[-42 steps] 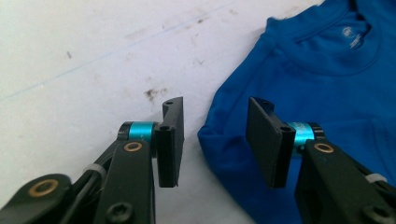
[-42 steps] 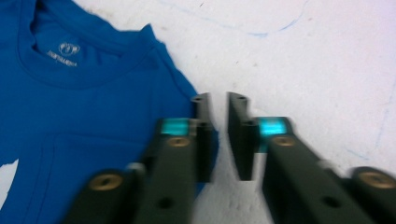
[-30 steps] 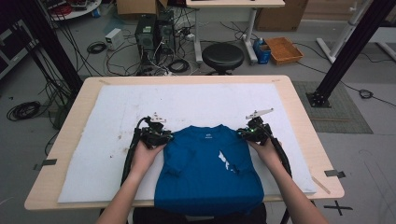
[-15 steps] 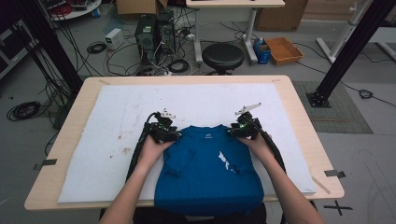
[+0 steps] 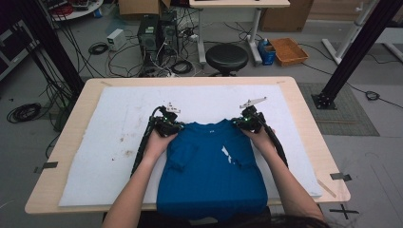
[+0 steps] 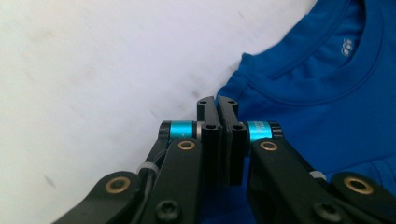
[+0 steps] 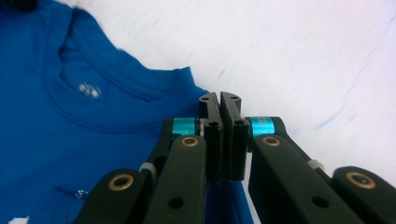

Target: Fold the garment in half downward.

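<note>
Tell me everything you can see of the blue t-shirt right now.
The blue t-shirt looks like soft knit cotton with a ribbed round collar, a small white mark inside the neck and a white print on the chest. It lies flat on the white sheet, collar away from the person, sleeves folded inward, hem at the table's near edge. The left claw and right claw each pinch a shoulder.

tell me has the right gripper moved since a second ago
Yes. The right gripper has slid away from the person and a little inward, carrying the blue shirt shoulder up the white mat.
</note>
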`<state>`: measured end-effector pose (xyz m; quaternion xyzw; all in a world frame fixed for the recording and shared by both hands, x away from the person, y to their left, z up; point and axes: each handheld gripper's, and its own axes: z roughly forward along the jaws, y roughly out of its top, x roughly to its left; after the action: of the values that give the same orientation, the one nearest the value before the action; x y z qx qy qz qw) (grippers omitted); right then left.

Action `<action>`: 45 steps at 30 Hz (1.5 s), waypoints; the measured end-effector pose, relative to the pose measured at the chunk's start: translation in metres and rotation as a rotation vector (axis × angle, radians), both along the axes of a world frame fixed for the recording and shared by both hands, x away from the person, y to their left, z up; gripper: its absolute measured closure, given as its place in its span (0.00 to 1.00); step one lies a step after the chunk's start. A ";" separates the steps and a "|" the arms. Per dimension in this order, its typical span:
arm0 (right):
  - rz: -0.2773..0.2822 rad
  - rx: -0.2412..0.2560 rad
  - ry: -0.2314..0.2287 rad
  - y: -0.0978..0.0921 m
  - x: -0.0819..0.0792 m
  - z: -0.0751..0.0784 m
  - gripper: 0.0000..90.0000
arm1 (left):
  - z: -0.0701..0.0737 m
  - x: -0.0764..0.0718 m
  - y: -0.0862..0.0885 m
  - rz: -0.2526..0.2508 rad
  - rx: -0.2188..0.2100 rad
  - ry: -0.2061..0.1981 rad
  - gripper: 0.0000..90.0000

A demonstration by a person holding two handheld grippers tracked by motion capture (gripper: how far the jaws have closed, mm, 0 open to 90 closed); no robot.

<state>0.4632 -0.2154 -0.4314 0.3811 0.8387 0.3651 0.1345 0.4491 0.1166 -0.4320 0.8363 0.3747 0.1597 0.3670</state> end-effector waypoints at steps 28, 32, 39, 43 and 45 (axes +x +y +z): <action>0.072 0.033 -0.210 -0.022 -0.142 0.044 0.98 | 0.051 -0.130 0.016 -0.203 -0.038 -0.231 0.98; 0.098 0.032 -0.202 -0.024 -0.171 0.038 0.98 | 0.041 -0.162 0.019 -0.233 -0.027 -0.227 0.98; 0.158 -0.035 -0.193 -0.022 -0.212 0.026 0.98 | 0.023 -0.196 0.015 -0.324 0.054 -0.202 0.97; 0.191 -0.066 -0.170 -0.022 -0.230 0.018 0.98 | 0.013 -0.206 0.013 -0.358 0.090 -0.180 0.97; 0.204 -0.092 -0.169 -0.021 -0.237 0.015 0.98 | 0.007 -0.210 0.013 -0.367 0.096 -0.167 0.97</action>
<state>0.2258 -0.2363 -0.4162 0.2553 0.8745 0.3690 0.1840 0.2395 0.1298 -0.4245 0.8910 0.1763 0.1765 0.3794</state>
